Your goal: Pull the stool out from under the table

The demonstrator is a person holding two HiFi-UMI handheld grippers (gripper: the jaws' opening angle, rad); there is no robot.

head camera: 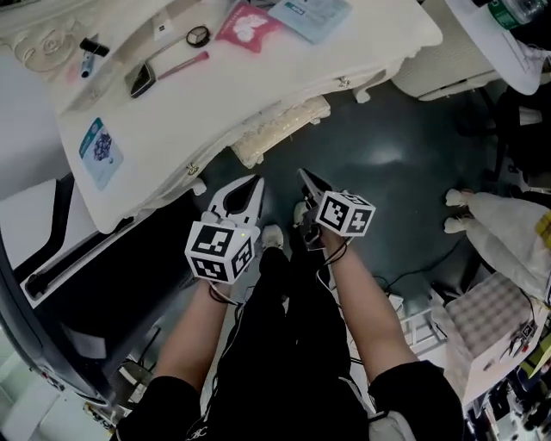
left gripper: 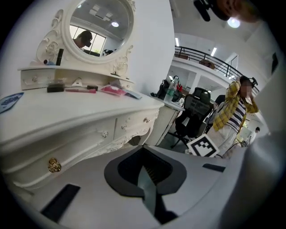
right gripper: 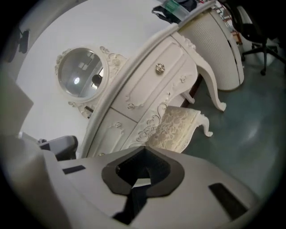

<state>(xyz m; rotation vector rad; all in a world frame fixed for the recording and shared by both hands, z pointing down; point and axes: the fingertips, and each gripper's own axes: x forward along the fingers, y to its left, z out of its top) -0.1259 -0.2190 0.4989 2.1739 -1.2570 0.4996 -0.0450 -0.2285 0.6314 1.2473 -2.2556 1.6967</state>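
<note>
The stool (head camera: 284, 129), with a cream patterned cushion and white curved legs, stands partly tucked under the white dressing table (head camera: 362, 52). In the right gripper view the stool (right gripper: 176, 127) lies just beyond the jaws, below the table's carved drawers (right gripper: 147, 85). My left gripper (head camera: 256, 181) hangs in front of the table edge, left of the stool, jaws together and empty. My right gripper (head camera: 301, 174) is beside it, a short way before the stool, shut on nothing. Neither touches the stool. In their own views the left gripper (left gripper: 143, 146) and right gripper (right gripper: 144, 147) show closed tips.
On the tabletop lie a pink packet (head camera: 248, 24), a phone (head camera: 140, 80) and a brush (head camera: 181, 65). An oval mirror (left gripper: 100, 31) stands at the back. A black chair (head camera: 52, 258) is at left, white bags (head camera: 508, 232) at right. A person (left gripper: 234, 112) stands further off.
</note>
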